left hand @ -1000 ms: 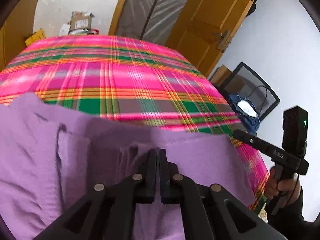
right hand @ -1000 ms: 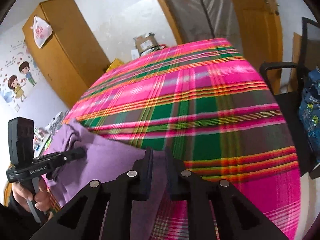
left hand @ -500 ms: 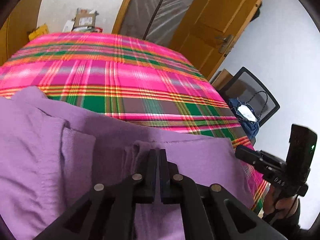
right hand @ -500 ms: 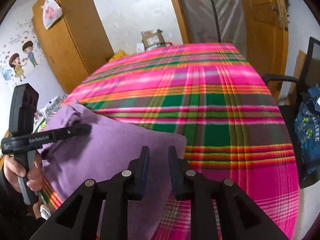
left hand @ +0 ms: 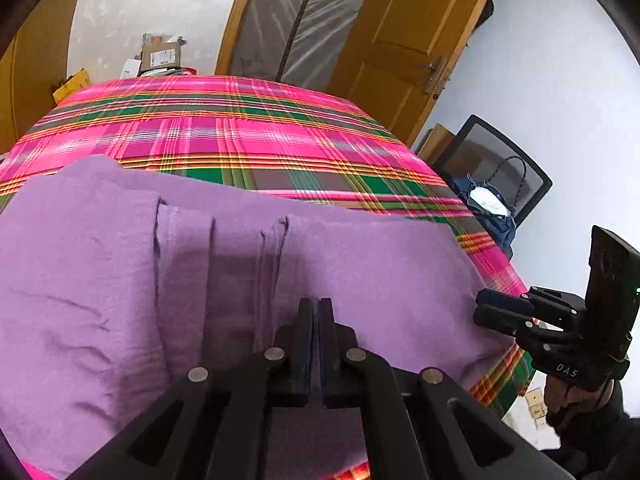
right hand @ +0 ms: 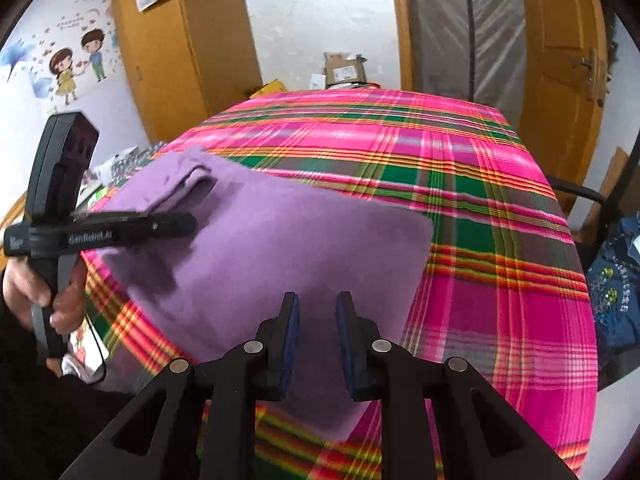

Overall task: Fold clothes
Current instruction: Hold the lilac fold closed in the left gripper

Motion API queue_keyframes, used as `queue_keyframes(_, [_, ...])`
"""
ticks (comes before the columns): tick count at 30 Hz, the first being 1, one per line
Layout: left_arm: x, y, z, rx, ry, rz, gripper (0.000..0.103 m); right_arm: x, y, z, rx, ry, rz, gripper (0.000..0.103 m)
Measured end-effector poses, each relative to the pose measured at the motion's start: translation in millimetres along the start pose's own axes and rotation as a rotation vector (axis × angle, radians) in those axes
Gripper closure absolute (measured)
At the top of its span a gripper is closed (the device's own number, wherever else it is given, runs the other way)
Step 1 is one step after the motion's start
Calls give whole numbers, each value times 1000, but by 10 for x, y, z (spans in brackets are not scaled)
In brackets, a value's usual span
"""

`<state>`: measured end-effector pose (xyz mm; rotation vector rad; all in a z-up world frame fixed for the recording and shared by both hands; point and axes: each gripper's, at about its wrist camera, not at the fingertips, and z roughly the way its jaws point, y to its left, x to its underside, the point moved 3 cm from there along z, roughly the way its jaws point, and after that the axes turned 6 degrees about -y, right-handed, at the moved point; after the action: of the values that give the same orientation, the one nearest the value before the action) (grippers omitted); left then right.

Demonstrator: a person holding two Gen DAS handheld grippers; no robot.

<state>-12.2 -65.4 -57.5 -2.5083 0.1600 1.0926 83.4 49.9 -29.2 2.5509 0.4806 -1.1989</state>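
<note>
Now a purple garment (right hand: 272, 264) lies in a flat folded slab at the near corner of a pink plaid table (right hand: 460, 184), with my two claws over it.

Judging the step, the cloth looks part-folded or nearly done, and one moment fits either; any crease goes best with edges squared to each other and the cloth pressed flat, since pleats bunch along its left side. My left claw (left hand: 315, 308) has its fingers pressed together, low over the middle of the purple cloth; whether any fabric is pinched between them I cannot tell. My right claw (right hand: 316, 304) stands apart with a clear gap, holding nothing, hovering above the garment's near right edge.
</note>
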Motion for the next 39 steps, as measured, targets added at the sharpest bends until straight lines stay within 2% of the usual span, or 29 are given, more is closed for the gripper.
queue_keyframes(11, [108, -30, -148, -5, -8, 40, 102, 155, 55, -115, 18, 24, -27, 82])
queue_keyframes(17, [141, -23, -150, 0, 3, 42, 102, 103, 59, -165, 23, -8, -11, 83])
queue_keyframes(20, [157, -19, -151, 2, 8, 43, 102, 94, 42, -88, 33, 12, -7, 83])
queue_keyframes(24, [-4, -50, -141, 1, -13, 43, 102, 0, 34, -58, 22, -17, 12, 83])
queue_keyframes(28, [-282, -73, -13, -32, -46, 51, 101, -68, -16, -22, 29, -33, 35, 83])
queue_keyframes(33, [-436, -42, 294, -79, -8, 34, 100, -91, -105, -34, 49, -49, 70, 83])
queue_keyframes(36, [-406, 84, 444, -71, 35, -38, 100, -120, -177, -37, 67, -58, 96, 82])
queue_keyframes(39, [-399, 105, 430, -56, 26, -47, 100, -188, -235, -5, 74, -62, 118, 82])
